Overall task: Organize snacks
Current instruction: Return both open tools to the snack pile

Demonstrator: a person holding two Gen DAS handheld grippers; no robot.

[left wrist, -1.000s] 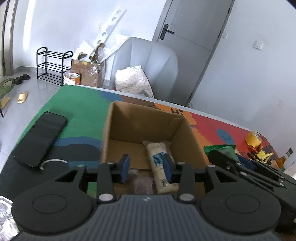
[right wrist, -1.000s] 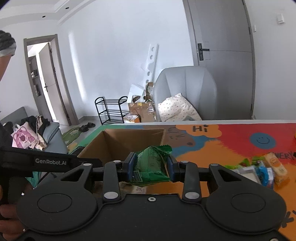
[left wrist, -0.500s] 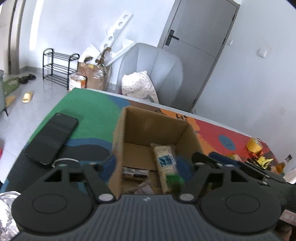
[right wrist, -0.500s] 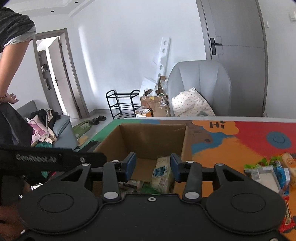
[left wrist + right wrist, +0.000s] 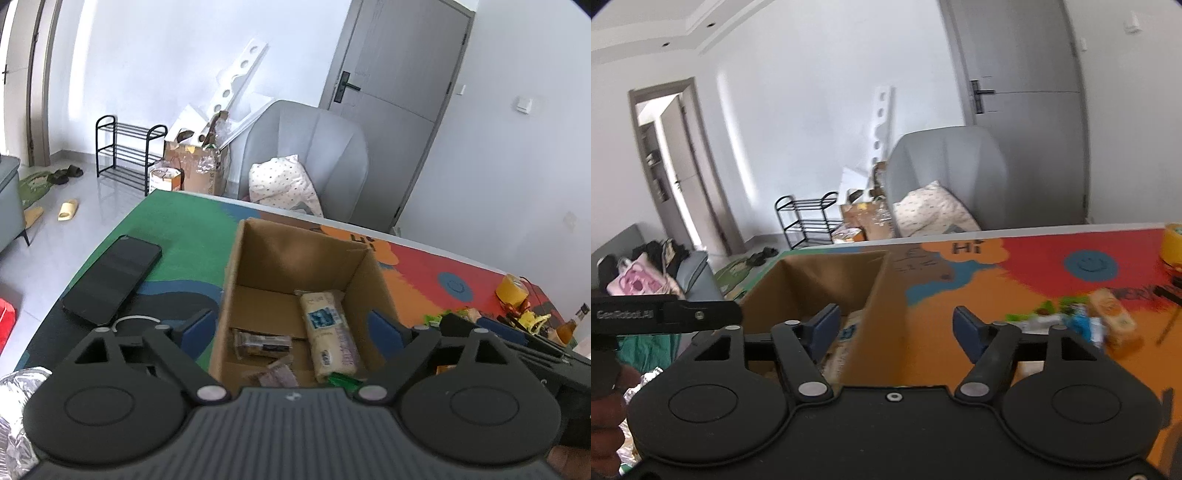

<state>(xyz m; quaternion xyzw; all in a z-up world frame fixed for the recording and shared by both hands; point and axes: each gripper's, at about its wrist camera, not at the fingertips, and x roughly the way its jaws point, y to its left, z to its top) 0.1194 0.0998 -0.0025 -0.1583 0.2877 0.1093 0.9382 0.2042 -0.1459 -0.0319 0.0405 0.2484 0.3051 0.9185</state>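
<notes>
The open cardboard box stands on the colourful mat. Inside it lie a long pale cracker pack, a dark brown pack, a small purplish pack and the corner of a green bag. My left gripper hovers over the box's near side with its jaws opening wide and nothing pressed between them. In the right wrist view my right gripper sits over the box's right wall, its jaws opening and holding nothing. Several loose snacks lie blurred on the mat to the right.
A black phone lies on the mat left of the box. A yellow tape roll sits at the far right. Crumpled foil shows at the near left edge. A grey armchair stands behind the table.
The right gripper let go of the green bag, which now lies in the box, then opened and swung right. The left jaws, close around the pale pack earlier, have spread wide.
</notes>
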